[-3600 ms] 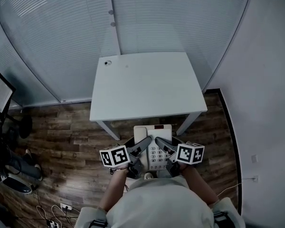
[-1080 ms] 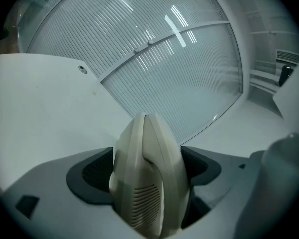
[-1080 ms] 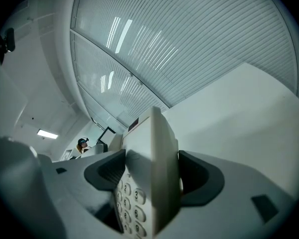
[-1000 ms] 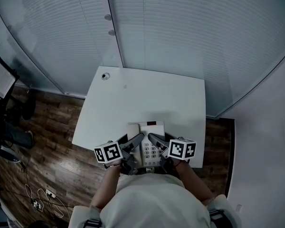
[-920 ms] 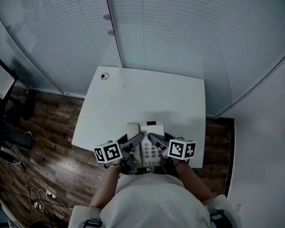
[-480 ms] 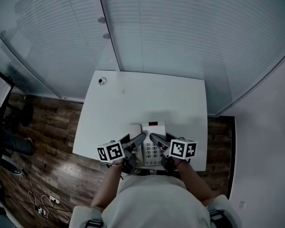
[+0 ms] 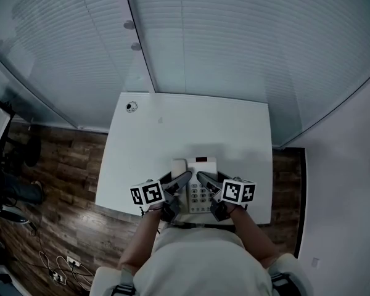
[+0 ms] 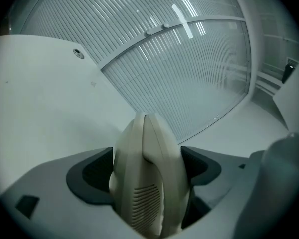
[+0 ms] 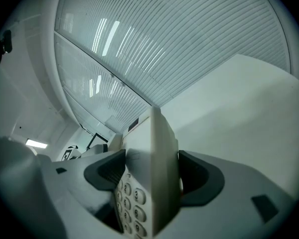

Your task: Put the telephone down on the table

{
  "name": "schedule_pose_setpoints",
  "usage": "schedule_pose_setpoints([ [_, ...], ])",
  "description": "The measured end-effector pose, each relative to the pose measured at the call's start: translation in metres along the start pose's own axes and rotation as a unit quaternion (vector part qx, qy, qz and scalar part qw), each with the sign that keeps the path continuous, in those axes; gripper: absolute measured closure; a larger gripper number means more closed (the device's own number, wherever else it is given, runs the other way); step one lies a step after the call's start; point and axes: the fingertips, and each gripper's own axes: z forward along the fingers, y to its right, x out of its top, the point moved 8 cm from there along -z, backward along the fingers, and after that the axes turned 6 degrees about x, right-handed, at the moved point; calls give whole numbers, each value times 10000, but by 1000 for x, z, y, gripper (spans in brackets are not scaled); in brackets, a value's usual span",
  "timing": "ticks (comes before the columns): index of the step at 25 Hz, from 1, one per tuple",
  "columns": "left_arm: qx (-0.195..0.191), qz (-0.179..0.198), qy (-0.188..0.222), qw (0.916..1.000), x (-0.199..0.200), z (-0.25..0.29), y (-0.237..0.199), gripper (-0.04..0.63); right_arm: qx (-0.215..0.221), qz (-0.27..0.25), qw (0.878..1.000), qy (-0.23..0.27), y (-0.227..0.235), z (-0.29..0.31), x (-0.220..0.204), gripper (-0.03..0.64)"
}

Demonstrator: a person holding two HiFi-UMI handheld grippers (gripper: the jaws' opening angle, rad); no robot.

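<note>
1. The left gripper (image 7: 181,179) and the right gripper (image 7: 205,179) each squeeze one side of the telephone (image 7: 198,190).
2. It is over the near edge of the table (image 7: 191,125). I cannot tell if it touches.
3. Next, I think: lower it flat, then let go.

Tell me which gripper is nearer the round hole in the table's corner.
Left. The left gripper grips the telephone on its handset side, the side toward the round hole. The right gripper grips the keypad side, farther from the hole, with the telephone between.
</note>
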Motion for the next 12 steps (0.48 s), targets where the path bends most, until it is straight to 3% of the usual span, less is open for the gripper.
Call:
schedule_pose_setpoints([
  [12,16,-57,-212,9998,6,18,-22,190,-142,243,9996,12,18,17,-2,279],
])
